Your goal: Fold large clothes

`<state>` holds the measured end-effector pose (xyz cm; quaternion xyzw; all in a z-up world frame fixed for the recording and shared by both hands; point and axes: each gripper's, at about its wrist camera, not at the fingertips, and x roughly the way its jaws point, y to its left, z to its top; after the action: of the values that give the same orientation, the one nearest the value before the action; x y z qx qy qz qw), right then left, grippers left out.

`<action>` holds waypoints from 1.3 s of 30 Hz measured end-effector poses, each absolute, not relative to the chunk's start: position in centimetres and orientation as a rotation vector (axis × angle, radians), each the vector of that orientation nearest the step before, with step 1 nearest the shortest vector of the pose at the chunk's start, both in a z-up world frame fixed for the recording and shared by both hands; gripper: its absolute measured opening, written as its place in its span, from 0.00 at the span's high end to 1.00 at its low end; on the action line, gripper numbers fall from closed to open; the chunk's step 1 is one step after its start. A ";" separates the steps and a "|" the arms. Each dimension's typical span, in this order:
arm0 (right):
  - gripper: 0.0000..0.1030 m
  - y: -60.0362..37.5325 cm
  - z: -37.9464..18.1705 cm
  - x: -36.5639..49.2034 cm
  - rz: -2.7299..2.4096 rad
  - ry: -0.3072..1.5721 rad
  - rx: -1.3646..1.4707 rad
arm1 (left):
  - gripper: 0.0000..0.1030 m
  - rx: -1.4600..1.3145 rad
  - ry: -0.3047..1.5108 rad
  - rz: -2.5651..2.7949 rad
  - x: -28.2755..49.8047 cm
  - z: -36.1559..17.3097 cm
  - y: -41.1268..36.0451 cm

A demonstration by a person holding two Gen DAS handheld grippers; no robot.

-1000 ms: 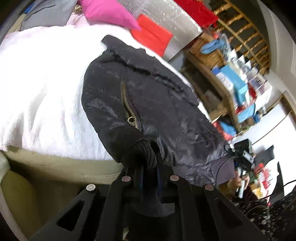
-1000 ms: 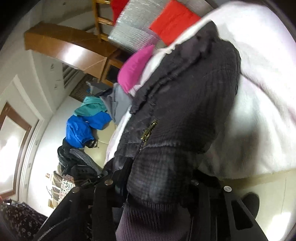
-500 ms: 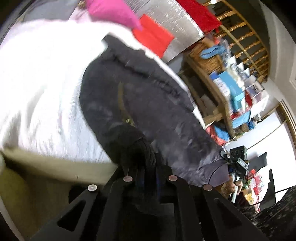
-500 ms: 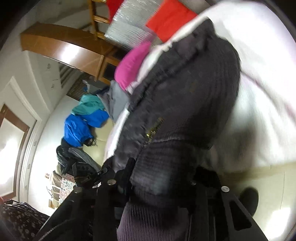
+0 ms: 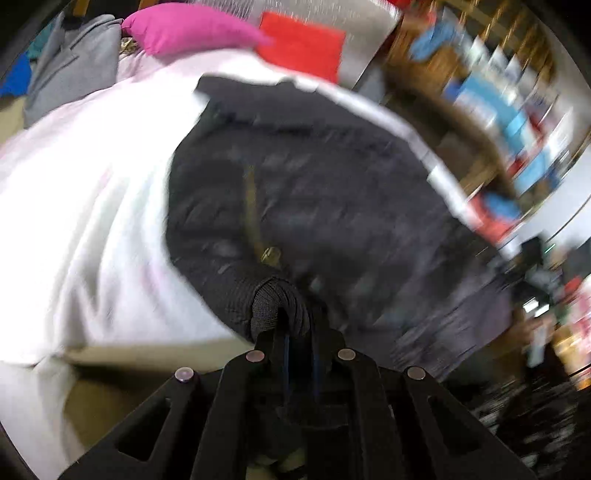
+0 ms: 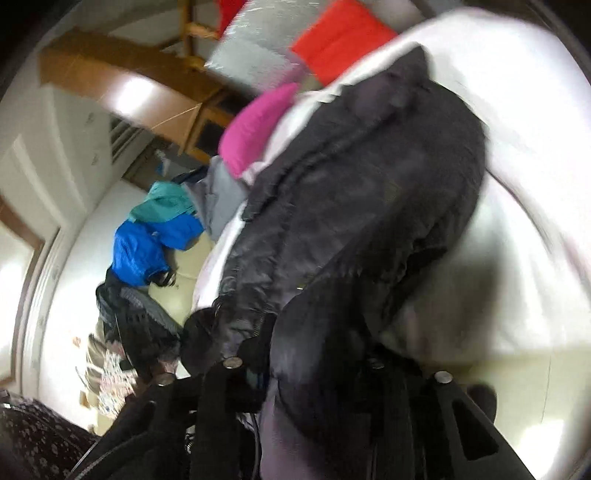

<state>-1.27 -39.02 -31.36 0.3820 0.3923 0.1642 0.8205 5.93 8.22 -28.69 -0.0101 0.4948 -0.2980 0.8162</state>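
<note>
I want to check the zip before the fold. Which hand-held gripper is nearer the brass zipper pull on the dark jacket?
Left. The left hand-held gripper pinches the jacket's knit hem just below the zipper pull. The right hand-held gripper holds the far hem corner.

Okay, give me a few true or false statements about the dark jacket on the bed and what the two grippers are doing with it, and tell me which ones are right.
1. The dark jacket lies on a white bed cover. True.
2. The left gripper has its jaws wide open with nothing in them. False: they are shut on the jacket's ribbed cuff.
3. A pink pillow sits at the far end of the bed. True.
4. The right gripper is far from the jacket. False: jacket fabric sits between its jaws, which are opening.
5. A blue garment lies on the floor. True.
</note>
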 end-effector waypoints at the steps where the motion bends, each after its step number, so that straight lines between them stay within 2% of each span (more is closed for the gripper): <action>1: 0.51 -39.1 -31.7 -1.4 0.335 0.850 0.822 | 0.90 0.034 1.053 -0.598 5.4 -29.0 7.8; 2: 0.41 -39.3 -32.1 -1.6 0.320 0.868 0.829 | 0.90 0.057 1.048 -0.583 5.0 -29.1 7.7; 6: 0.40 -39.3 -32.8 -1.6 0.311 0.909 0.821 | 0.89 0.133 0.990 -0.534 3.9 -28.6 6.9; 8: 0.35 -39.2 -33.2 -1.4 0.310 0.930 0.818 | 0.88 0.162 0.978 -0.518 3.8 -28.6 6.4; 14: 0.35 -39.1 -34.1 -1.4 0.314 0.935 0.848 | 0.87 0.235 0.960 -0.483 3.1 -28.2 6.2; 22: 0.38 -38.8 -32.7 -1.8 0.348 0.904 0.826 | 0.87 0.275 0.960 -0.463 3.1 -28.3 5.6; 24: 0.33 -38.9 -34.0 -1.5 0.329 0.953 0.876 | 0.87 0.275 0.963 -0.462 3.2 -28.3 5.5; 29: 0.32 -37.9 -33.9 -1.0 0.369 0.917 0.879 | 0.87 0.284 0.974 -0.462 3.2 -28.3 5.5; 30: 0.34 -37.7 -33.3 -1.1 0.376 0.893 0.856 | 0.87 0.288 0.974 -0.462 3.2 -28.3 5.4; 31: 0.44 -37.5 -32.6 -1.1 0.381 0.871 0.829 | 0.87 0.292 0.975 -0.462 3.3 -28.3 5.4; 32: 0.59 -37.3 -32.0 -1.0 0.387 0.853 0.809 | 0.87 0.293 0.976 -0.463 3.3 -28.3 5.4; 37: 0.63 -36.8 -31.1 -0.5 0.402 0.838 0.770 | 0.87 0.270 0.981 -0.472 3.6 -28.2 5.4; 39: 0.52 -37.0 -32.5 0.1 0.384 0.911 0.833 | 0.87 0.247 0.996 -0.482 3.9 -28.4 5.7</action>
<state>0.11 -37.01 -32.51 0.3879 0.4245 0.1790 0.7983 3.89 5.66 -28.36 0.1168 0.4717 -0.2284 0.8436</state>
